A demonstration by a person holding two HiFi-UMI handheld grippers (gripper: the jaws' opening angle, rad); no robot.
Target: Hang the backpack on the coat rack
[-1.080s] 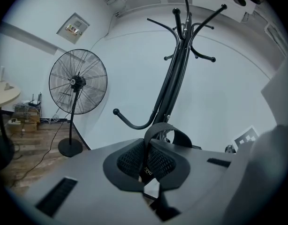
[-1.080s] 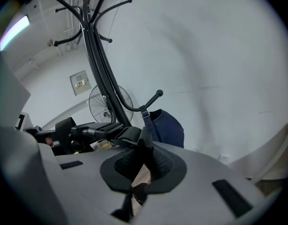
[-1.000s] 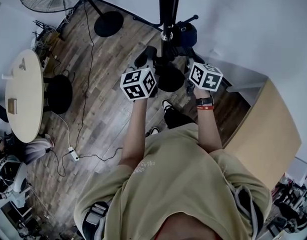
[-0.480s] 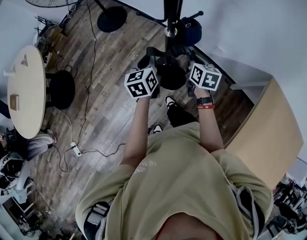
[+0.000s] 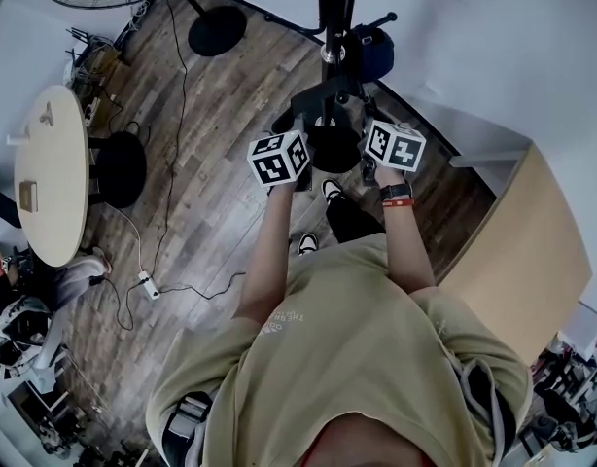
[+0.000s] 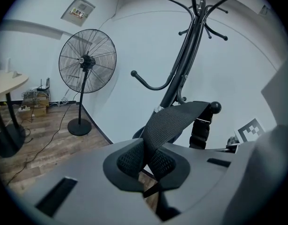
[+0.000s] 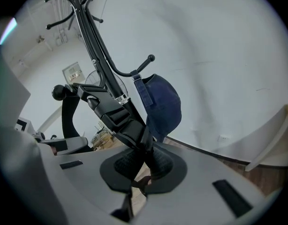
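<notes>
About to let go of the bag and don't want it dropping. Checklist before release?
1. Left gripper shut on strap: ok.
2. Right gripper shut on strap: ok.
3. Strap reaches hook tip: ok.
4. Strap seated fully over that hook: cannot tell.
5. Cap hangs on a different hook: ok.
6. Weight carried by coat rack: cannot tell.

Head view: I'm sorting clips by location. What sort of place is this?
Likely an office or workroom: a wood-plank floor with a loose power strip, a round table, a pedestal fan and a coat rack against plain white walls.
</notes>
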